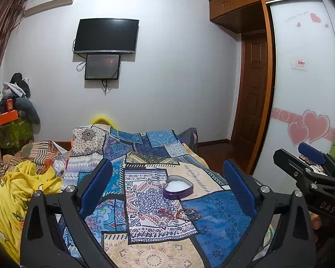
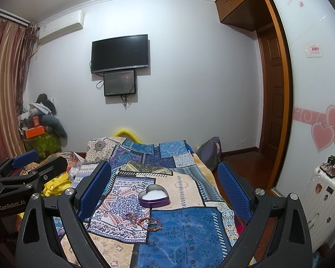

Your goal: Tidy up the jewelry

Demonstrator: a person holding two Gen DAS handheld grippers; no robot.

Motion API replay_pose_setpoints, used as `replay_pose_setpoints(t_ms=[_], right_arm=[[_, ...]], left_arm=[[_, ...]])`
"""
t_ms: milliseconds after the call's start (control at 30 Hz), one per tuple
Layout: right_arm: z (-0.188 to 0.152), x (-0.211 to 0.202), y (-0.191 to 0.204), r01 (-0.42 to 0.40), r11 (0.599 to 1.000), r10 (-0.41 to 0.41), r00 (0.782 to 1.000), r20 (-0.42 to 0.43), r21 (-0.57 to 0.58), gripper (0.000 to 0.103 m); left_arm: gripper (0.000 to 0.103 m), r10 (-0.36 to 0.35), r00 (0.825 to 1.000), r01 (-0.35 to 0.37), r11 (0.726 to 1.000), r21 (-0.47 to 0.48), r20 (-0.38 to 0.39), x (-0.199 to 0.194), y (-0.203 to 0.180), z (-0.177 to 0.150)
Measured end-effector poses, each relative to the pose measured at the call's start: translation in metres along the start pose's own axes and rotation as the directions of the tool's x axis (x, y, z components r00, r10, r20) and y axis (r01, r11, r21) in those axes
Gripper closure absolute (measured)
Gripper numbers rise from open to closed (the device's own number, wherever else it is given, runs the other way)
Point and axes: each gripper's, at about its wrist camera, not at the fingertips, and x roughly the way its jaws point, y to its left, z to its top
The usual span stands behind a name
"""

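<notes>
A purple heart-shaped box (image 1: 178, 188) with a white lining lies open on the patchwork bedspread (image 1: 218, 218); it also shows in the right wrist view (image 2: 153, 198). A small heap of beaded bracelets and rings (image 1: 182, 214) lies just in front of it, also in the right wrist view (image 2: 146, 221). My left gripper (image 1: 167, 189) is open and empty, held above the bed, with box and jewelry between its blue pads. My right gripper (image 2: 165, 192) is open and empty, framing the same things. Each gripper shows at the edge of the other's view.
A yellow blanket (image 1: 22, 187) and crumpled bedding lie at the bed's left. A white suitcase (image 2: 323, 198) with small items on top stands by the heart-decorated wardrobe door (image 2: 312, 89). A cluttered pile (image 2: 40, 120) sits in the far left corner. A TV (image 1: 107, 35) hangs on the wall.
</notes>
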Motion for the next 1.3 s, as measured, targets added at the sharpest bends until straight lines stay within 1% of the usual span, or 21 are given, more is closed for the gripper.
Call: replay_pose_setpoints(t_ms=[267,467,600,733,833,967,1067,1167,1200,1267,1300], right_arm=[[-0.001,0.005,0.0,0.002,1.0,-0.002,1.0,-0.013,-0.003,0.008],[-0.004,0.015,-0.002,0.009,1.0,-0.009,0.999,-0.038,-0.002,0.008],[-0.009,0.027,-0.006,0.021,1.0,-0.021,0.997,-0.074,0.004,0.008],[-0.018,0.043,-0.01,0.038,0.999,-0.038,0.992,-0.123,0.003,0.008],[-0.029,0.058,-0.016,0.052,0.999,-0.051,0.984,-0.172,0.0,0.008],[-0.046,0.079,-0.026,0.055,0.998,-0.051,0.965,-0.256,0.009,0.008],[-0.058,0.093,-0.03,0.058,0.998,-0.053,0.949,-0.311,0.006,0.008],[-0.071,0.105,-0.034,0.053,0.999,-0.05,0.932,-0.359,-0.003,0.008],[-0.075,0.108,-0.035,0.047,0.999,-0.045,0.928,-0.37,-0.003,0.009],[-0.083,0.116,-0.036,0.025,1.0,-0.021,0.916,-0.401,0.003,0.015],[-0.086,0.12,-0.037,0.016,1.0,-0.011,0.91,-0.414,0.007,0.019]], left_arm=[[0.003,-0.004,1.0,0.004,1.0,-0.005,-0.008,0.003,0.001,-0.001],[0.003,-0.003,1.0,0.003,1.0,-0.012,-0.028,0.013,0.003,-0.004],[0.003,-0.004,0.999,0.002,1.0,-0.023,-0.053,0.025,0.008,-0.008],[0.003,-0.001,0.995,-0.002,0.999,-0.036,-0.097,0.044,0.015,-0.015],[0.003,0.021,0.99,-0.027,0.999,-0.041,-0.14,0.062,0.021,-0.023],[0.004,0.032,0.975,-0.045,0.997,-0.057,-0.218,0.089,0.032,-0.039],[0.013,0.038,0.956,-0.063,0.995,-0.074,-0.29,0.11,0.041,-0.053],[0.017,0.039,0.935,-0.068,0.995,-0.072,-0.353,0.128,0.048,-0.068],[0.021,0.039,0.926,-0.069,0.995,-0.068,-0.375,0.135,0.049,-0.074],[0.027,0.037,0.909,-0.067,0.996,-0.06,-0.414,0.145,0.051,-0.083],[0.031,0.031,0.9,-0.062,0.997,-0.056,-0.436,0.151,0.051,-0.087]])
